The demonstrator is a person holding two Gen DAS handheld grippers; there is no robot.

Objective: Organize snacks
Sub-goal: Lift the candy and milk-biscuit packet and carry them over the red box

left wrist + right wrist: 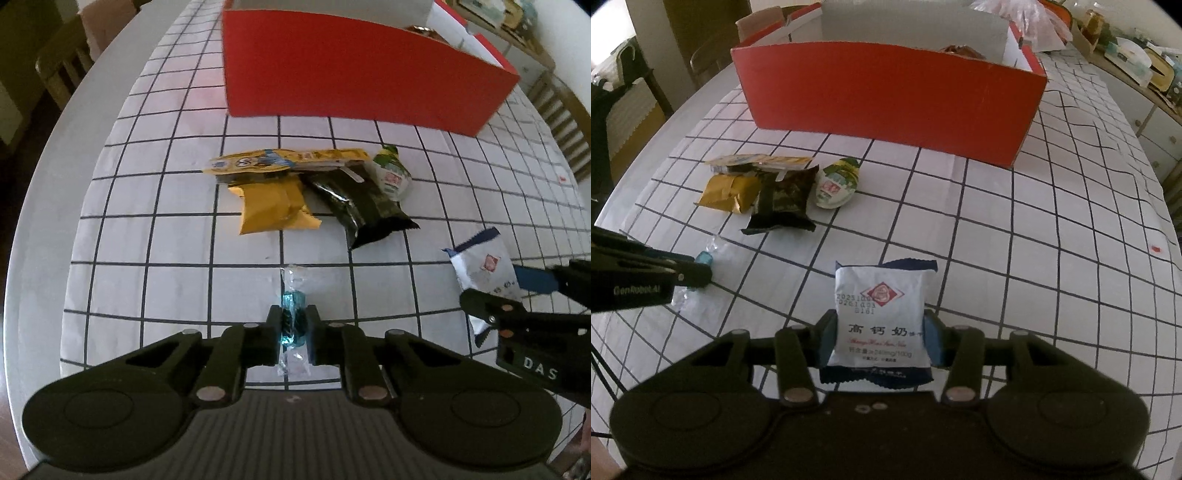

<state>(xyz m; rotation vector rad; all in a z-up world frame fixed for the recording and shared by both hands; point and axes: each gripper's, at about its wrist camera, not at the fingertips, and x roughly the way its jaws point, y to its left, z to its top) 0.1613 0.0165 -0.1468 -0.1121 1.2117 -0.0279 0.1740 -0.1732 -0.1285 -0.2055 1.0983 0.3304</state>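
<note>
- The contents of the red box (886, 88) are mostly hidden by its near wall; only a brownish item is glimpsed above the rim at the right end, too unclear to be identified.
- The far flaps of the box are cut off by the top edge in the left wrist view.
- The teal candy (293, 320) in a clear twisted wrapper is pinched between the fingers of the left gripper (293, 328), low over the checked tabletop (177, 240).
- The white packet (881, 317) with dark blue ends is clamped by the right gripper (881, 341); its lower end is partly covered by the gripper body.
- A yellow packet (273, 210), a dark packet (354, 206), a green-and-white packet (391, 177) and a long yellow wrapper (288, 160) are seen huddled together, partly overlapping, between the grippers and the box.
- Open tabletop is left to the right of the cluster and in front of the box.
</note>
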